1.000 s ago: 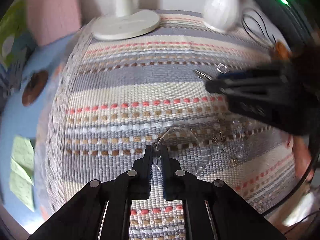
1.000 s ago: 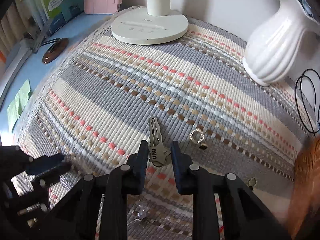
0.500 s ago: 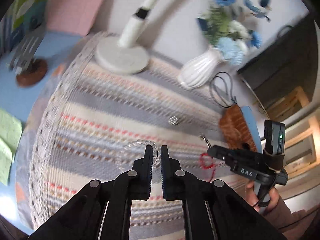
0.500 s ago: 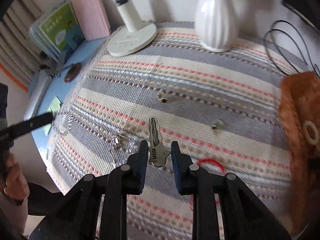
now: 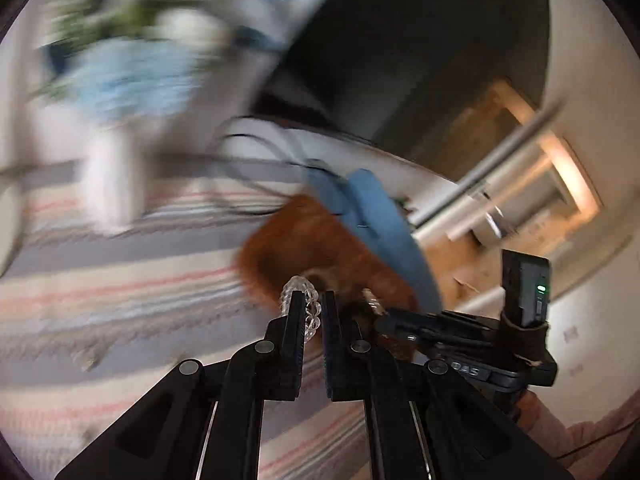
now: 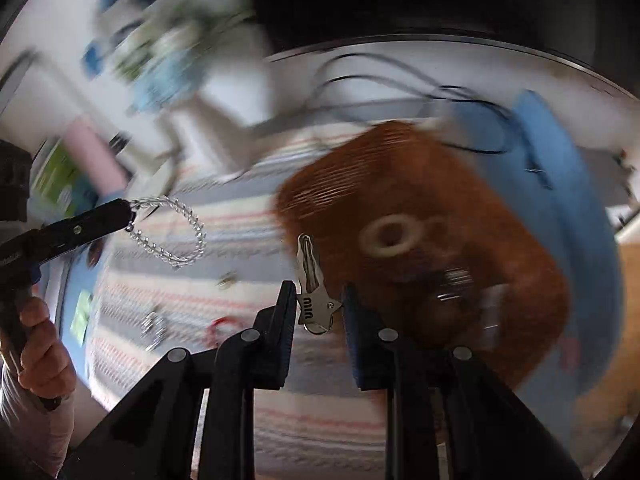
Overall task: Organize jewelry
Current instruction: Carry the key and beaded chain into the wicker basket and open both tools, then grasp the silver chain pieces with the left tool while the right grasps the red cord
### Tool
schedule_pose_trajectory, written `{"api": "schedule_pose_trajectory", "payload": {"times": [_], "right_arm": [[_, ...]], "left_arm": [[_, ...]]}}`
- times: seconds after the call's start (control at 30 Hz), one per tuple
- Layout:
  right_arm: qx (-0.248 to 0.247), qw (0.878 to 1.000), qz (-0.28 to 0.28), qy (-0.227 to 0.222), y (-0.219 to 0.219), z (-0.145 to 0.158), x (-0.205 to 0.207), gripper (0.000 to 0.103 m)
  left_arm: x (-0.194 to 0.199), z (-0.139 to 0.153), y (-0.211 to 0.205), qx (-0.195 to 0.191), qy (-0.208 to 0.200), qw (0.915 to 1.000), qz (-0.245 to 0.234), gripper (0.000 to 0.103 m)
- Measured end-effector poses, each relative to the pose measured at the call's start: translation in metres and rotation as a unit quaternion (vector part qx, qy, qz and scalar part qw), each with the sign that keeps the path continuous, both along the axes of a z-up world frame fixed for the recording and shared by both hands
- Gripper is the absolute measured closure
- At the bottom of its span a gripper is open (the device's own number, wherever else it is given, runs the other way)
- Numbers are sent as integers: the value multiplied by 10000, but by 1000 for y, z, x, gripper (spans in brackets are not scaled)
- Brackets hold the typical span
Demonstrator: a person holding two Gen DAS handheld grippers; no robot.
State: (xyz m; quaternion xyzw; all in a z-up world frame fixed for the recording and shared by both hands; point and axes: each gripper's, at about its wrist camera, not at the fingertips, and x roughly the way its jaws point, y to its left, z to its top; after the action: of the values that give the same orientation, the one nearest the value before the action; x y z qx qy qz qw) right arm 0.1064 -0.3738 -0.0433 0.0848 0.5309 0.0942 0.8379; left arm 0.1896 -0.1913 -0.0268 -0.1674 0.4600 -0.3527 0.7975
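Between the left tongs [image 5: 309,312], clenched on it: bead bracelet [image 6: 176,232], clear, its loop hanging free in the air over the striped cloth [image 6: 240,216], left of the brown tray [image 6: 420,240]. Seen from the left wrist, the beads [image 5: 308,312] sit between the two fingers, just in front of the tray's near edge.

Between the right tongs [image 6: 318,304], gripped by its wide end: metal hair clip [image 6: 312,280], silver, long end pointing away, held at the near left edge of the tray. From the left wrist, the right tongs [image 5: 404,320] lie just right of the left pair, tips close to the tray [image 5: 320,248].

On the tray: pale ring-shaped piece [image 6: 386,236] and a small metal item [image 6: 452,284], both blurred.

On the cloth, near left: red loop [image 6: 224,326], small silver pieces [image 6: 154,324] and another small piece [image 6: 228,278], too blurred to name.

Beyond the tray: blue case [image 6: 560,184] touching its right side, black cord [image 6: 400,76] on the bench [image 6: 400,56], white vase [image 5: 108,184] of blue flowers far left, heavily blurred.

Left edge of the right-wrist view: bare hand [image 6: 44,352] around the left handle.
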Motion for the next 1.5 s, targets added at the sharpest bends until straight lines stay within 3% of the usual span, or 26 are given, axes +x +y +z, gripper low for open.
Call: {"api": "schedule_pose_trajectory", "payload": {"times": [0.1,0.2,0.37,0.5,0.57,0.7,0.77,0.83,0.93,1.13,1.23,1.37,1.5], "right_arm": [[-28,9995,-322,11,-35,-6,17,77],[76,9988,-477,32,-56,-15,38,77],[46,9986,-448,275,-65,-36,74,78],[49,9984,-329,458,-60,-52,92,77],[59,9978,-298,593,-57,-60,101,77],[122,9973,-260,682,-51,-69,114,77],[139,9971,-217,720,-48,-72,119,77],[282,9971,-190,686,-47,-72,119,77],[371,9972,-251,593,-52,-65,115,68],[401,9975,-355,455,-59,-47,103,65],[526,9974,-323,379,-55,-36,91,65],[569,9981,-111,224,-33,-17,72,65],[654,9973,288,159,6,-4,51,65]], "left_arm": [[28,-8,-42,-199,149,9991,-330,96],[55,-34,-76,-110,423,9982,-414,96],[79,-80,-98,-6,1007,9944,-332,96],[79,-81,-101,-119,1004,9944,-316,96],[83,-85,-100,53,1026,9945,-208,96],[86,-99,-99,949,887,9915,-56,96],[86,-104,-98,1118,941,9892,-77,93],[84,-107,-96,1278,967,9871,-76,83],[76,-99,-84,1198,942,9883,-30,66],[43,-57,-42,1021,582,9931,46,64],[29,-46,-6,1024,530,9928,317,64],[7,-37,60,1109,572,9876,953,64],[-21,-36,127,1362,665,9740,1682,64]]}}
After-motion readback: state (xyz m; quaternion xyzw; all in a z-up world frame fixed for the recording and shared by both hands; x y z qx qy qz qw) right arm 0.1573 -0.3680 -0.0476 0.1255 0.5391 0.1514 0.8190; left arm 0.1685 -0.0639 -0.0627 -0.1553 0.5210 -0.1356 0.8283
